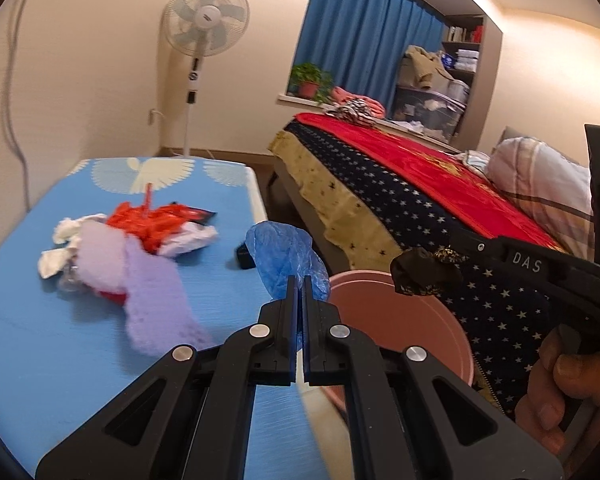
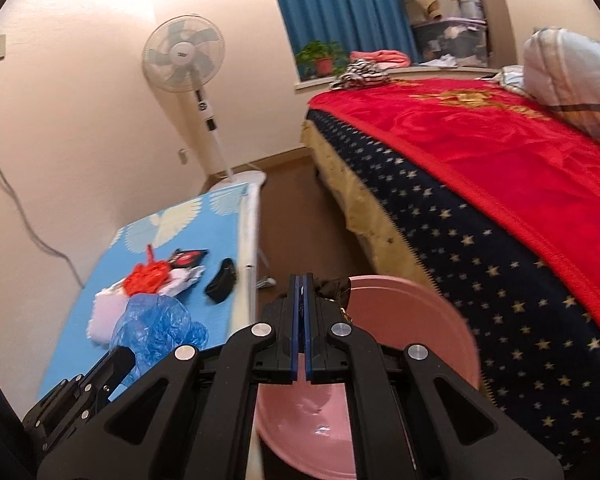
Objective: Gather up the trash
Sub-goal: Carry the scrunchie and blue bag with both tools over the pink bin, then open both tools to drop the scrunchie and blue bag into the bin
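Both jaws clamped: left gripper [image 1: 299, 280] on blue plastic [image 1: 286, 258], right gripper [image 2: 301, 280] on a dark wrapper [image 2: 332, 286] (barely visible). Release only inside the pink bin [image 2: 440, 320] rim.

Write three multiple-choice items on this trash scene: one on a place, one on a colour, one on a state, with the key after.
1. Where does the pink bin stand?
A. between the blue-topped table and the bed
B. on the bed
C. under the fan

2. What colour is the crumpled plastic in the left claw?
A. red
B. blue
C. white

3. How is the right claw?
A. wide open, empty
B. shut on a black crumpled wrapper
C. shut on a purple cloth

Key:
1 A, the bin's rim shows in the gap beside the table edge and the starred bedspread.
2 B, the blue plastic sticks out from its fingers.
3 B, the black wrapper hangs at its tips in the left wrist view.
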